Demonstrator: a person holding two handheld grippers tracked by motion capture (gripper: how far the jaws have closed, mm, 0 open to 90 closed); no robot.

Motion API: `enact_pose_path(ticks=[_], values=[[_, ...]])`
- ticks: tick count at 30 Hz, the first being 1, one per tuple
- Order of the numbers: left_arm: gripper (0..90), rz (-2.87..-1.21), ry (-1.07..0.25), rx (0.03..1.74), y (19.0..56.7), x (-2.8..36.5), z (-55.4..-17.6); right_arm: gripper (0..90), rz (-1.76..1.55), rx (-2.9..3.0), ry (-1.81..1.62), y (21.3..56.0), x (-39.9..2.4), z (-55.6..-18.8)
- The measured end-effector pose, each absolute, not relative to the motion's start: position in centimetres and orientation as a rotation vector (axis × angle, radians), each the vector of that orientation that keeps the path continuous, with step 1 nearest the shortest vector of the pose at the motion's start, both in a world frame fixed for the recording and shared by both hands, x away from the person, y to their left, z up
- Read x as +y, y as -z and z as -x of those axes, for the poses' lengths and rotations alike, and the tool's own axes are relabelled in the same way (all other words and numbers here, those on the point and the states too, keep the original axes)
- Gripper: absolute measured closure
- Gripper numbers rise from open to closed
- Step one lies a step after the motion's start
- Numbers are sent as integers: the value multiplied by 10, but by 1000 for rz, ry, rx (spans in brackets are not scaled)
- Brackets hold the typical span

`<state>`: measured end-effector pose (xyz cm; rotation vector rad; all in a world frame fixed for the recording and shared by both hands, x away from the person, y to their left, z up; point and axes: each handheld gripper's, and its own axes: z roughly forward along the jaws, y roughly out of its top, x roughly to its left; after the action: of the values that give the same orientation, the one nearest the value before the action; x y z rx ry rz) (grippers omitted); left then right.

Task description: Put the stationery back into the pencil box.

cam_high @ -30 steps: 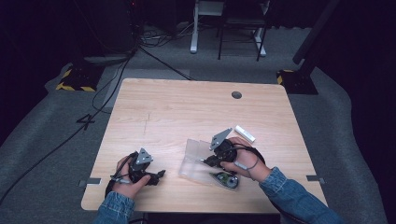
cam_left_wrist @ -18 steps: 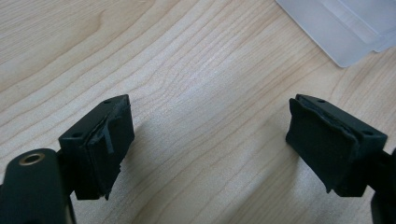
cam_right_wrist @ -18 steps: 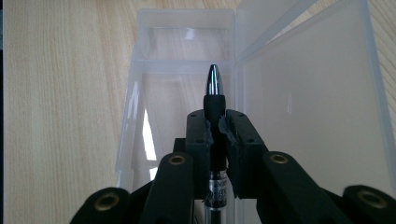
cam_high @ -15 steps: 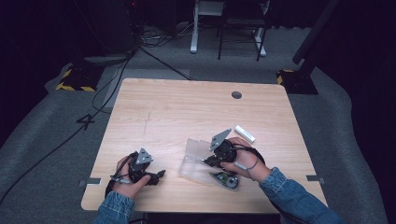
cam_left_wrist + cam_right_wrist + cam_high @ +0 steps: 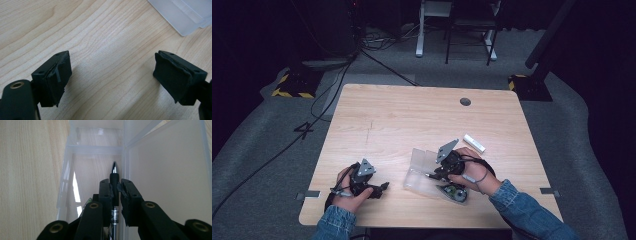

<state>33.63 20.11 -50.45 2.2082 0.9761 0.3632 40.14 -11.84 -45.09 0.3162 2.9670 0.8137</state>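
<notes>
- Two tools sit low over the near half of the wooden desk (image 5: 422,125), one in each of the person's hands.
- Left tool (image 5: 379,188) is near the desk's near-left corner, resting low over the wood; in the left gripper view its two black jaws stand wide apart with only bare woodgrain between them.
- A corner of the clear plastic case (image 5: 185,15) shows at the upper right of that view, apart from the jaws.
- Right tool (image 5: 115,188) is near the middle of the near edge, at the case's right side; its jaws are closed on a pen (image 5: 114,176), pinching the black grip section just behind the silver tip.
- The pen's tip points into a narrow compartment of the open clear plastic case (image 5: 95,150), above the compartment's floor; whether it touches the plastic cannot be told.
- In the high view the case (image 5: 419,170) lies open and flat between the two hands, nearer the right one.
- A small white oblong object (image 5: 474,143) lies on the desk toward the right edge, beyond the right hand (image 5: 467,172) and apart from it.
- A dark round cable hole (image 5: 465,101) sits near the far edge.
</notes>
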Motion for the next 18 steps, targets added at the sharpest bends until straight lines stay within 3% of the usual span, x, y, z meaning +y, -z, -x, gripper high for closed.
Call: enact_pose_path(ticks=[8, 13, 18], values=[[148, -2209, -362, 976, 505, 201, -336, 790, -313, 2967, -810, 451, -118, -400], [148, -2208, -363, 976, 505, 201, -336, 869, -299, 3009, -776, 451, -115, -393], [148, -2209, -362, 976, 505, 201, -336, 870, -288, 3020, -730, 458, -112, -392]])
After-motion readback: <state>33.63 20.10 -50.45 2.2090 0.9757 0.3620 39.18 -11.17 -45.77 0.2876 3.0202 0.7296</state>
